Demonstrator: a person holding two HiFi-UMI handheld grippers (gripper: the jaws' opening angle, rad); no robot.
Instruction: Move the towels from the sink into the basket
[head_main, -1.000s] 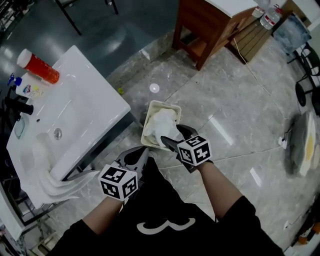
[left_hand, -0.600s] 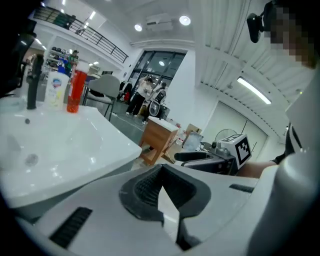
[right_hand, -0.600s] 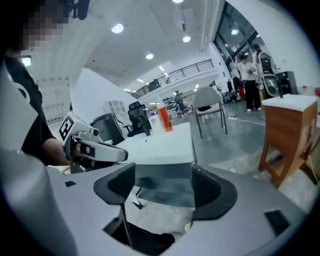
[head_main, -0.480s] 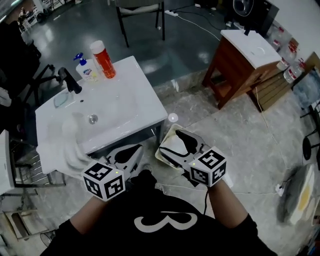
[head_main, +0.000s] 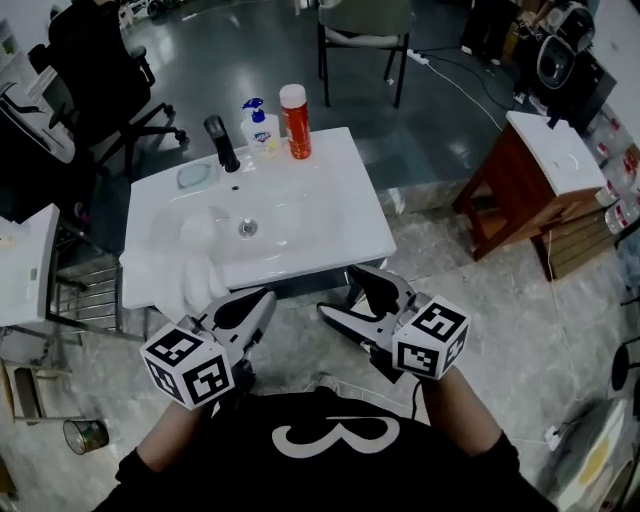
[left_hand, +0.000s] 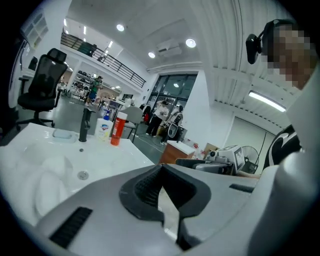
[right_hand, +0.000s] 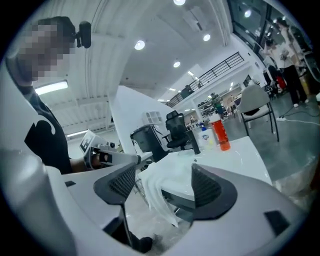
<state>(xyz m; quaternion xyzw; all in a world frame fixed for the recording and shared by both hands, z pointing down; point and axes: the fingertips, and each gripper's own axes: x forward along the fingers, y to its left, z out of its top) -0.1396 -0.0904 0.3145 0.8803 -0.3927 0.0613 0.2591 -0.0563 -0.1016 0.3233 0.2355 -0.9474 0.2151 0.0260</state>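
- Towel (head_main: 188, 262) drapes over sink (head_main: 325, 225) front-left edge: grab its bunched top.
- Left gripper (head_main: 262, 300) clenched, empty: open it first.
- Right gripper (head_main: 335, 290) released, empty.

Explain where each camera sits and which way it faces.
Head view: on the person's head, looking down at the sink; left gripper, right gripper and forearms show.
Left gripper view: rides that gripper, faces across the sink; its shut jaws show.
Right gripper view: rides that gripper, faces the towel; its open jaws show.
Shared: all see the red bottle.
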